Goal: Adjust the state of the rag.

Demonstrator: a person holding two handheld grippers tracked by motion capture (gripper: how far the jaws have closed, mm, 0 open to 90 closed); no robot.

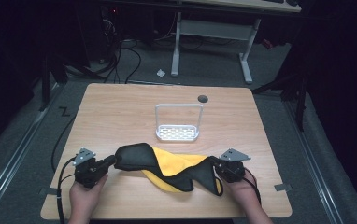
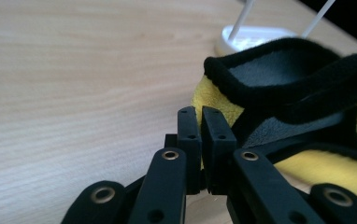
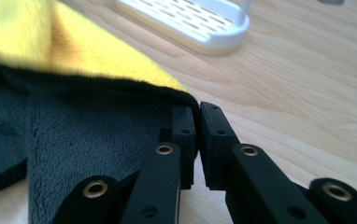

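Gripping one cloth [image 1: 167, 164]: two tools, left tool [image 1: 113, 161], right tool [image 1: 212, 163].

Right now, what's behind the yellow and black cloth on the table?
Behind the cloth stands a white rack with a wire handle, on the wooden table. The table under the cloth is covered.

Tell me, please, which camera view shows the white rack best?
The high view: the white rack stands whole beyond the cloth, showing its slotted base and tall hoop handle. The right gripper view catches part of the slotted base. The left gripper view shows a bit of base and two rods behind the cloth.
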